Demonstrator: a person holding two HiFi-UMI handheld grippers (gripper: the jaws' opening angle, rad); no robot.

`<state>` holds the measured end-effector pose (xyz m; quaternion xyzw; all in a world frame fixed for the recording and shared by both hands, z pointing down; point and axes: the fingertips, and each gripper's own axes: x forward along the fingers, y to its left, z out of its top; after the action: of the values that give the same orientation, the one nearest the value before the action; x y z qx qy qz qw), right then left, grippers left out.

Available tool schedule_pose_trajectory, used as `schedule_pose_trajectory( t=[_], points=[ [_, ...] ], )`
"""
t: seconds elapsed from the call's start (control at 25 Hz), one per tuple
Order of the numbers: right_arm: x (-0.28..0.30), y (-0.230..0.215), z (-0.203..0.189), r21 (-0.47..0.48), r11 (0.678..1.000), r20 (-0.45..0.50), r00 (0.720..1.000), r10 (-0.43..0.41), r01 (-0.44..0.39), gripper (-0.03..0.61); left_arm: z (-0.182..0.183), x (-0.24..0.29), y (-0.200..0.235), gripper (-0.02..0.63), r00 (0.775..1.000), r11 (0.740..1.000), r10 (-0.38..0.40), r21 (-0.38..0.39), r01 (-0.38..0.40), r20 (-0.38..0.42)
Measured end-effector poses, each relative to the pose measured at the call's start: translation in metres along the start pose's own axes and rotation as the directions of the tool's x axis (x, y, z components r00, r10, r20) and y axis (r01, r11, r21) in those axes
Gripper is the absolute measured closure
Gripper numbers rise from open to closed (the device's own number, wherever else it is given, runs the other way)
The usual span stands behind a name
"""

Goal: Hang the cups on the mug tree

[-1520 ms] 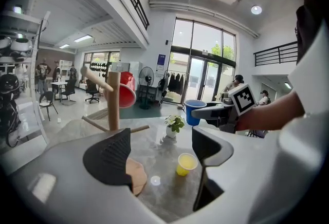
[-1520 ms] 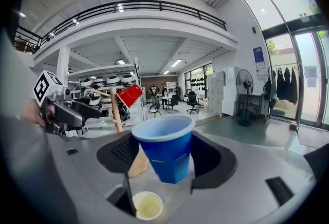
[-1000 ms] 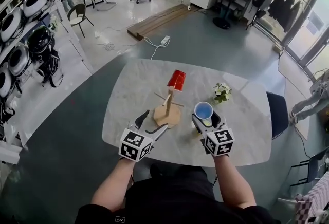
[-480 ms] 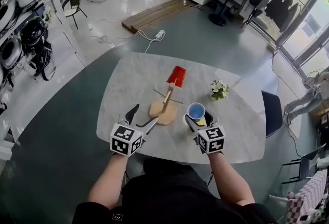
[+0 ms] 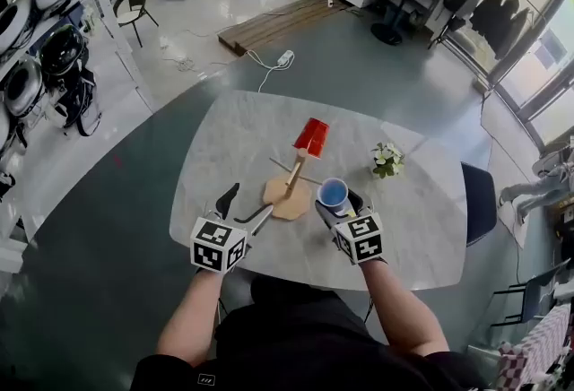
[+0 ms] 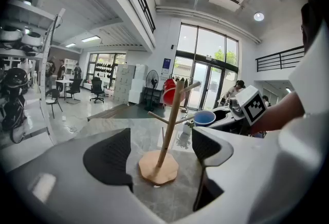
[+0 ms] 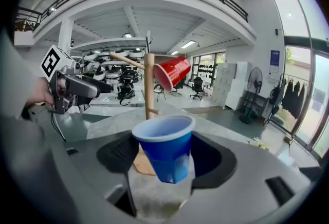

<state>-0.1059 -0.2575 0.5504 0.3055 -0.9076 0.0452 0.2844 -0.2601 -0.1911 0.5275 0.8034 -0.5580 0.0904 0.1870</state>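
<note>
Right tongs (image 5: 339,201) (image 7: 164,155) are closed on a blue paper cup (image 5: 334,194) (image 7: 165,146), one dark pad pressed to each side of its wall, and we hold it upright with the mouth up and the rim tipped slightly. From the right gripper view its bottom looks clear of the surface (image 5: 224,147), a pale marbled top. From the head view we see the blue cup just to the right of the wooden mug tree (image 5: 289,196) (image 7: 149,84), near the pole but apart from it. A red cup (image 5: 311,136) (image 7: 172,71) hangs mouth-down and tilted on a peg at the top of the pole, above and behind the blue one. Our left tongs (image 5: 244,208) (image 6: 159,153) are spread wide and grip nothing; in the left gripper view the tree's flat base and slanting pole (image 6: 167,135) show in the gap between the two pads, farther along the surface, with the red cup (image 6: 169,92) high on it and the blue cup (image 6: 204,117) off to the right. From above, the nearer tip of the left tongs lies just beside the edge of the base, and we cannot tell whether it touches. A small bunch of white flowers (image 5: 387,158) stands to the right, well apart from the tree
</note>
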Motion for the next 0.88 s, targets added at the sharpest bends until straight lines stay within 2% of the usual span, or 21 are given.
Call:
schedule_pose_trajectory(
  t=[0.4,0.88],
  points=[
    [0.005,0.008,0.018,-0.124,0.992,-0.025,0.999,0.030,-0.033,0.258,-0.012,-0.004,-0.003,0.238,1.000,1.000,0.004,-0.027,-0.004,-0.011],
    [0.021,0.020,0.031,-0.218,0.972,-0.083,0.994,0.073,-0.089,0.258,-0.013,-0.009,0.000,0.241,1.000,0.999,0.008,-0.036,-0.008,-0.008]
  ],
)
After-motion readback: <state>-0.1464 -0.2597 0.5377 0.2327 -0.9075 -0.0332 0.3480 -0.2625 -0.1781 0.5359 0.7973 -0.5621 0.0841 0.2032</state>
